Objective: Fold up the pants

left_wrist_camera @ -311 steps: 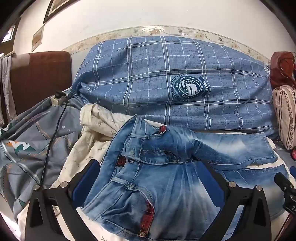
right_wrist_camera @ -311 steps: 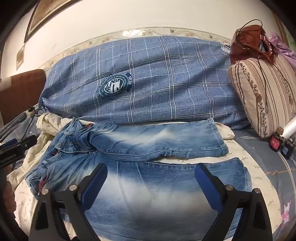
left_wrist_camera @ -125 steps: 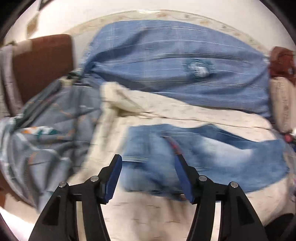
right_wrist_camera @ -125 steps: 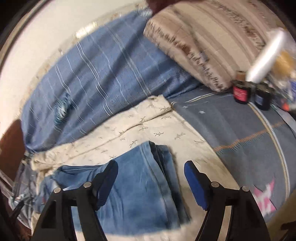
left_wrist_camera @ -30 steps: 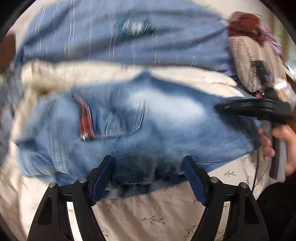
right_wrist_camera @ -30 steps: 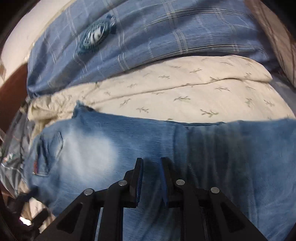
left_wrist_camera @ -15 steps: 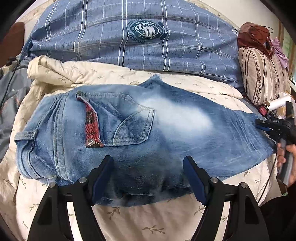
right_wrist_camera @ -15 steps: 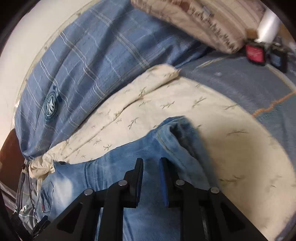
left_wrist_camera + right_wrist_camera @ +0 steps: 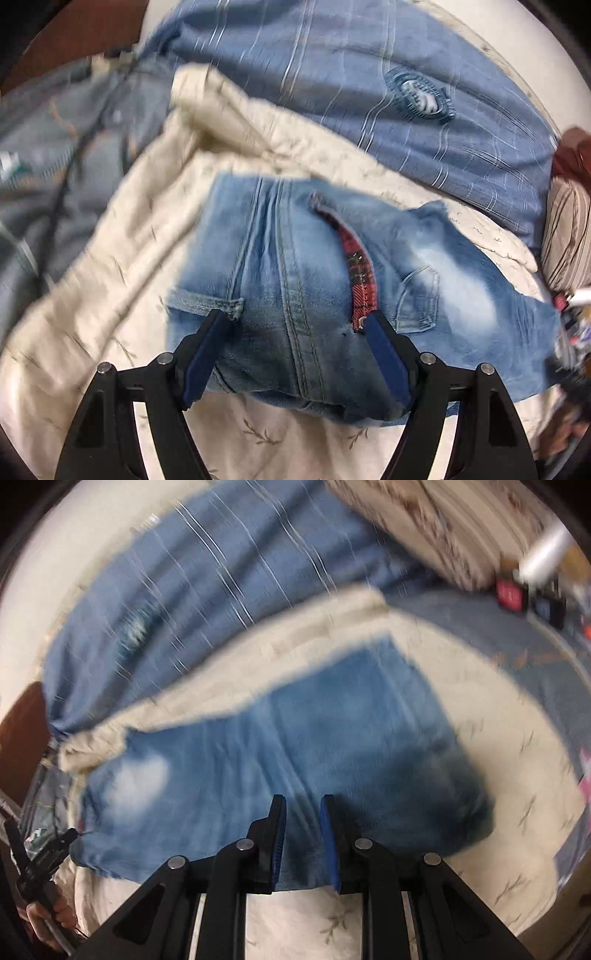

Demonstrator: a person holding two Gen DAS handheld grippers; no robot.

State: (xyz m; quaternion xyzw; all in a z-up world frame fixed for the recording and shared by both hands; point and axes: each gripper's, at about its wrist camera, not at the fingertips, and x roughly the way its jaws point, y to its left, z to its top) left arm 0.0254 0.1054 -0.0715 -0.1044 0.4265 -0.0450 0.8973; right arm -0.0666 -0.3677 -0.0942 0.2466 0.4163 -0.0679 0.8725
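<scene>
Folded jeans (image 9: 332, 288) lying on a cream leaf-print blanket (image 9: 122, 280), waistband end toward the left wrist camera, a belt loop and a red plaid pocket trim (image 9: 360, 280) facing up. Left gripper (image 9: 297, 332) spread wide over that near edge of the denim, one blue finger (image 9: 201, 363) at the belt loop side, the other just beside the snap at the bottom of the plaid trim; denim filling the gap between them, the thick folded edge bunched just under the pads (whether the pads actually press the cloth cannot be told). Nothing clamped on this side.

Seen from the right wrist camera, the same jeans (image 9: 280, 760) as a broad blue slab across the blanket (image 9: 524, 775), the far right end squared off in a fold, everything heavily blurred. Right gripper (image 9: 303, 838) with its jaws drawn close, only a narrow slot left between the blue pads (image 9: 279, 845), the tips sitting over the near edge of the denim; dark, shadowed cloth showing in the slot, though a true pinch on the fabric cannot be confirmed through the blur. Left gripper (image 9: 44, 856) also visible low at the left border of this view, held in a hand (image 9: 55, 915).

Behind the blanket, a blue plaid pillow (image 9: 369, 81) with a round emblem, a striped cushion (image 9: 569, 236) at the right edge, and grey-blue bedding (image 9: 55, 147) to the left. Small dark bottles (image 9: 532, 602) near the cushion in the right view.
</scene>
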